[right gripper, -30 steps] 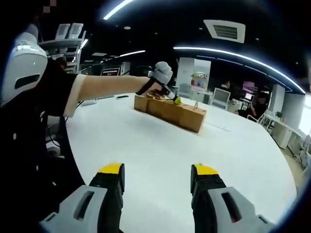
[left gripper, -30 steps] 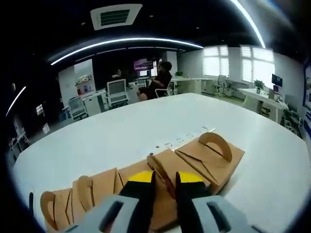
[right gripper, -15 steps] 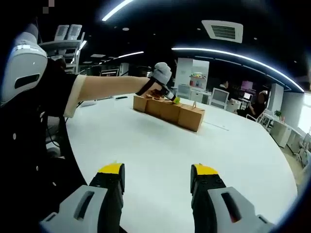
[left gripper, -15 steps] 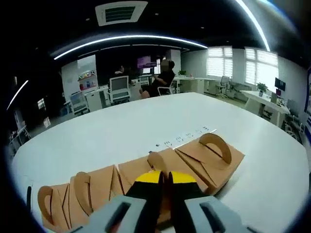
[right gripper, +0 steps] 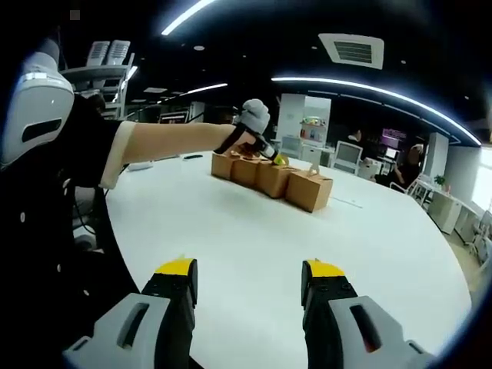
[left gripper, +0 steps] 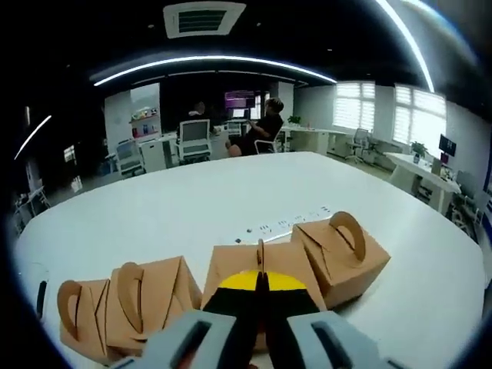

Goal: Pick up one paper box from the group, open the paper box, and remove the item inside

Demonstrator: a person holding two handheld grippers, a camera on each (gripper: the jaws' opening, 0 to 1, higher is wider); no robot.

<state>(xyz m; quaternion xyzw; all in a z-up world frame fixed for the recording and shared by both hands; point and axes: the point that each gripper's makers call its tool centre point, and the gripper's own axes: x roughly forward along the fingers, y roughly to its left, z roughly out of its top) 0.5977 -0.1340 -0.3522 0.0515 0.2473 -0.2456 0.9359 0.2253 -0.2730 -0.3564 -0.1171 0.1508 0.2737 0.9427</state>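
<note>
Four brown paper boxes [left gripper: 265,269] with arched handles, upright, in a row on white table [left gripper: 192,207]

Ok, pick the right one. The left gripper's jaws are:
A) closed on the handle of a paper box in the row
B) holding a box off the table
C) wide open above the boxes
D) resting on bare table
A: in the left gripper view the left gripper has its jaws pinched together on the upright handle of the paper box, which stands in the row on the table.

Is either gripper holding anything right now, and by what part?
Left tongs pinch the handle of one box. Right tongs are open and empty.
</note>
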